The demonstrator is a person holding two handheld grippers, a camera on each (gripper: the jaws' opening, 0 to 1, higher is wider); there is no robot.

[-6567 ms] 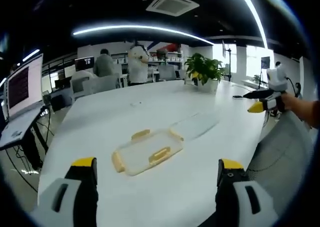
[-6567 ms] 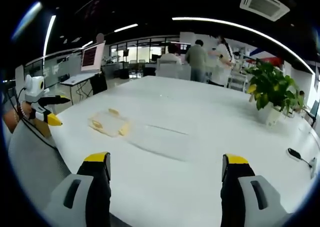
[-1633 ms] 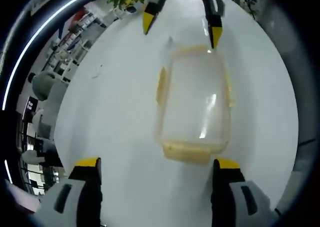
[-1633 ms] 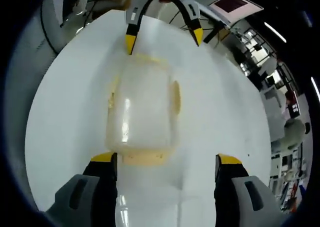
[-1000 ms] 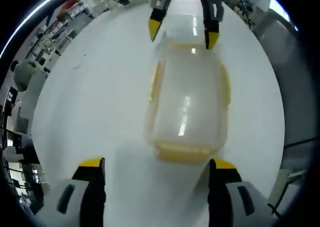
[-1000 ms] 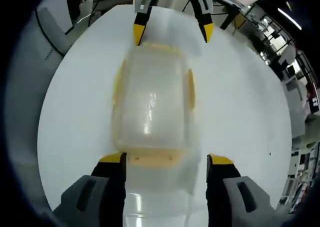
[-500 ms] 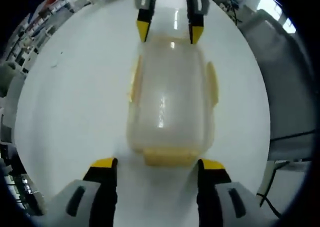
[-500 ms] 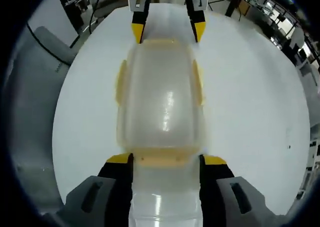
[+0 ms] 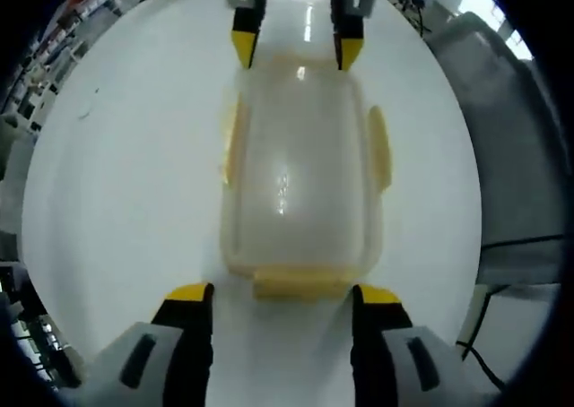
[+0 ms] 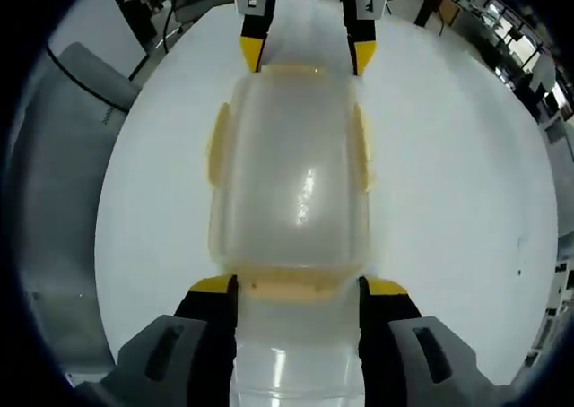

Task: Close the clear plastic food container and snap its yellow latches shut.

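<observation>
Container [image 9: 300, 187] is lying lidded on white table [image 9: 117, 183]. My left gripper [image 9: 280, 292] and right gripper [image 10: 296, 286] are bracketing opposite end latches [image 10: 291, 281], jaws half open, not clamping.

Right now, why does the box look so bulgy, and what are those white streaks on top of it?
In the left gripper view, the fisheye lens bows the clear container and curves the white table; the streak is ceiling-light glare on the lid. In the right gripper view, the same bulge and a brighter glare patch show on the lid, and the table edge bends round.
</observation>
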